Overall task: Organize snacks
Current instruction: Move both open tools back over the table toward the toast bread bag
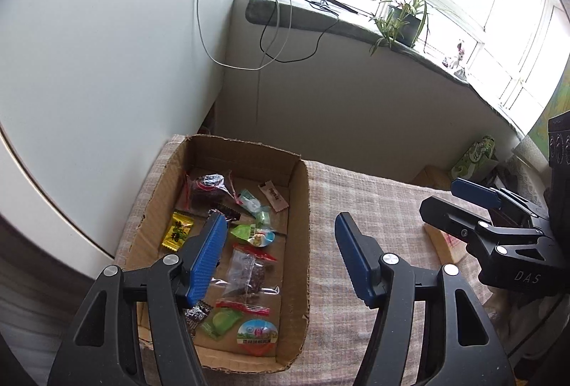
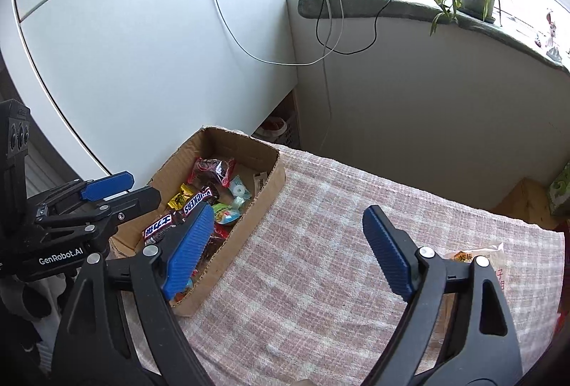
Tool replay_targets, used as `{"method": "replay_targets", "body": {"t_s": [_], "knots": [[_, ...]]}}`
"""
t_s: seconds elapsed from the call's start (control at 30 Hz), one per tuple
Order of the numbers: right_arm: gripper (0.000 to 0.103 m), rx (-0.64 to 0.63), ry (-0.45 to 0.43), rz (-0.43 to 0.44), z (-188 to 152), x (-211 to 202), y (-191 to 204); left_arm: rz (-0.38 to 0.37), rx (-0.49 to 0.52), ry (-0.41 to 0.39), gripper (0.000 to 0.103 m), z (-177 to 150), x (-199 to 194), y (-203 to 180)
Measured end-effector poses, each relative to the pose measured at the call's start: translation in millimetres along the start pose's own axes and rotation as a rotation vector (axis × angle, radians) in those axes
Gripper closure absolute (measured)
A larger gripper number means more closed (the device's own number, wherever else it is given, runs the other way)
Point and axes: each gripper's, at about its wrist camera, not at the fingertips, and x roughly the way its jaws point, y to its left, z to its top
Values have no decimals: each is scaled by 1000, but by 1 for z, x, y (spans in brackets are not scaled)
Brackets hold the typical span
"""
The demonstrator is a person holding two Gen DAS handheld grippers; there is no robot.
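Over on the left, the cardboard box [image 1: 301, 207] sits at the left end of the checked cloth [image 1: 374, 207] that covers the worktop, and it's well stocked: a yellow sweet [image 1: 177, 231], a dark wrapped candy [image 1: 208, 188], a beige sachet [image 1: 273, 195], a clear bag of dark bits [image 1: 245, 273], a green packet [image 1: 221, 321] and a round jelly cup [image 1: 257, 337], all lying loose on the box floor. The left tool [image 1: 281, 252] hangs above the near right side of the box, jaws parted, nothing between them, one blue pad over the snacks and the other over the cloth. From the right wrist view a Snickers bar [image 2: 197, 200] and another dark bar [image 2: 158, 228] show in there too. Moving right, the cloth in the middle is bare. The right tool [image 2: 288, 252] hovers over that stretch, released as well, gripping nothing. Far right, there's one pale packet [image 2: 477, 254] on the cloth by the right tool's outer finger, well apart from the box. So most of the gathering looks done; that packet appears to be the one left, and the right tool seems best placed to fetch it.
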Motion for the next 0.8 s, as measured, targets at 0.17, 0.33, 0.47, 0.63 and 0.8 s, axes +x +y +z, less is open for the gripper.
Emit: {"method": "replay_targets", "body": {"t_s": [0.17,0.33,0.47,0.63,0.8], "knots": [[15,34,-1,-84,-15,-22,-31,-56,9,16,37,-6,4,-25],[15,97,14,-153,-33,-37,-68,-107,15,27,37,-10,8,-51],[15,145,18,-199,-49,-52,-97,-150,32,53,37,-17,16,-73],[15,220,42,-232,-69,-61,-137,-201,41,92,37,-27,31,-102],[15,280,67,-243,-85,-65,-175,-246,48,139,37,-36,50,-131]]}}
